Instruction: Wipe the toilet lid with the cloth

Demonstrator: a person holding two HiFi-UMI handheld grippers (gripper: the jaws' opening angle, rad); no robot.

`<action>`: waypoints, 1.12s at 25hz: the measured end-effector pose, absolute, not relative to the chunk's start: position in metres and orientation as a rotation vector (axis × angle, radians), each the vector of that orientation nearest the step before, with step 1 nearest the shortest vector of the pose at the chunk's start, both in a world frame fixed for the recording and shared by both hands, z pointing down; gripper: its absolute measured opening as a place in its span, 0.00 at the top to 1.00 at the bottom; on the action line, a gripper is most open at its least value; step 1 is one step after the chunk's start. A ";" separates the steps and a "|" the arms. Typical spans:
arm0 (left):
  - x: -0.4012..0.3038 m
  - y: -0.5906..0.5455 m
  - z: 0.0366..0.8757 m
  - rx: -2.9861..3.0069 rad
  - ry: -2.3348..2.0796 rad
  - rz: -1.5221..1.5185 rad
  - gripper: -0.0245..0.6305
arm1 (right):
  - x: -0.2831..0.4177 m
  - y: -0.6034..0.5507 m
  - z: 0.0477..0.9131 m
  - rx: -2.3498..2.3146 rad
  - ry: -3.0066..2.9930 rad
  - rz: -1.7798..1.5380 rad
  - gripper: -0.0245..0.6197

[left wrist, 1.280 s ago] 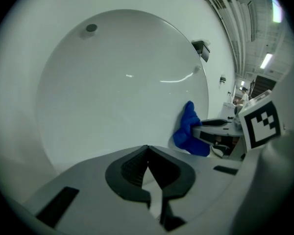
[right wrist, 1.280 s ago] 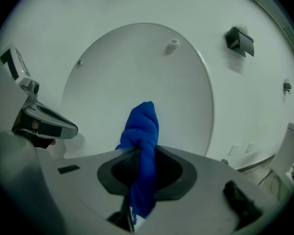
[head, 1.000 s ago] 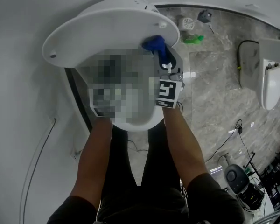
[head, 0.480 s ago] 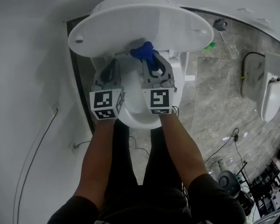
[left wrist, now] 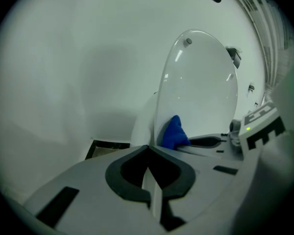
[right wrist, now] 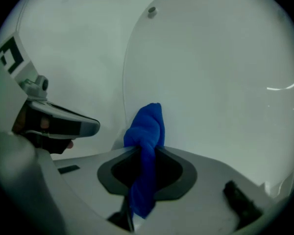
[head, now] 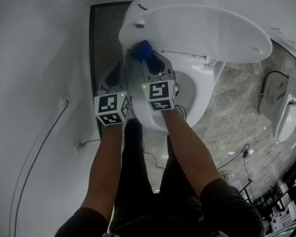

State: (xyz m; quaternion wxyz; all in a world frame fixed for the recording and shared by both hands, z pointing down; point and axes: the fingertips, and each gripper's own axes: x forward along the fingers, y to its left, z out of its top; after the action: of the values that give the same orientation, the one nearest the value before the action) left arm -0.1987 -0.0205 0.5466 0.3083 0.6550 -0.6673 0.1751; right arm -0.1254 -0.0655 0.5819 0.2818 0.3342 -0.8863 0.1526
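My right gripper (head: pixel 148 63) is clenched on a bunched blue cloth (head: pixel 140 50). In the right gripper view the two jaws pinch the fabric between them (right wrist: pixel 146 148). One tail hangs down through the gap and a thick wad stands up past the tips.

That wad lies against the inner face of the raised white plastic toilet lid (head: pixel 197 31), low down and close to the lid's left edge. A small round bumper (right wrist: pixel 151 11) sits higher on the same face.

My left gripper (head: pixel 117 68) holds nothing. In the left gripper view its jaws meet tip to tip (left wrist: pixel 148 146) with no gap between them. It hangs just left of the right gripper, off the left side of the white toilet bowl (head: pixel 155 117) and apart from the lid. From there I see the lid edge-on to the right, with the cloth (left wrist: pixel 175 132) at its foot.

The black-and-white marker cubes of the two grippers (head: pixel 111 108) (head: pixel 159 95) sit side by side on the near side. A plain white wall (head: pixel 39 58) fills the left. A grey marbled floor (head: pixel 232 127) lies to the right of the bowl. A second white toilet (head: pixel 286 107) stands well apart at the far right.
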 end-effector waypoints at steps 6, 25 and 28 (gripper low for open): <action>-0.171 -0.029 0.554 1.778 -1.693 0.482 0.95 | -0.073 -0.092 0.602 1.025 -2.237 0.417 0.85; -0.037 -0.056 0.550 1.927 -1.540 0.521 0.95 | 0.137 -0.113 0.616 1.365 -1.956 0.471 0.85; -0.032 -0.054 0.539 1.923 -1.577 0.527 0.95 | 0.139 -0.109 0.615 1.334 -1.980 0.507 0.85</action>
State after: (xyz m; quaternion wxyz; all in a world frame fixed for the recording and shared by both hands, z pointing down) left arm -0.0322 -0.0537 0.5386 0.2950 0.7228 -0.5927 0.1980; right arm 0.1386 -0.1090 0.6146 0.3435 0.5132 -0.7620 0.1950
